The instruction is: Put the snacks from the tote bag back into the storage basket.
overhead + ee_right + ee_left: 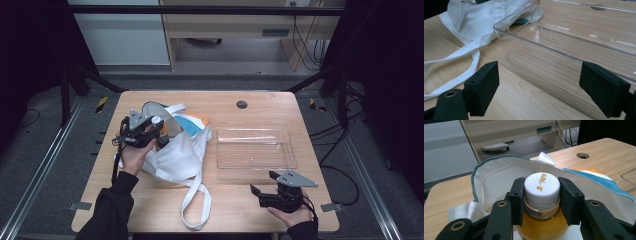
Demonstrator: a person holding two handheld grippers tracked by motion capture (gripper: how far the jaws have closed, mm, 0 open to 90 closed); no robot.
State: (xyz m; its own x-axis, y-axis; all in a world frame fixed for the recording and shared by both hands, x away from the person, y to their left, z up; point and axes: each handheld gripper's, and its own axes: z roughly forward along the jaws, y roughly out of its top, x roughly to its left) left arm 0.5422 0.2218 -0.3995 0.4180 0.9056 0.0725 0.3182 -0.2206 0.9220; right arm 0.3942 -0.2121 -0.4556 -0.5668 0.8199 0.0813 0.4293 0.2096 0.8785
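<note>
Now one bottle (541, 202) clamped in left claw (542, 195), right claw (549, 85) apart, one tray (574, 50), one bag (496, 177).

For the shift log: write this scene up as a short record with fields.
setting: wooden table
left tongs: pads on both sides of the white cap of a bottle of amber liquid, at the mouth of a white tote bag
right tongs: open, nothing between the pads, pointed at the clear plastic tray
tray contents: none
bag: lying on its side, long strap trailing toward the table's near edge
</note>
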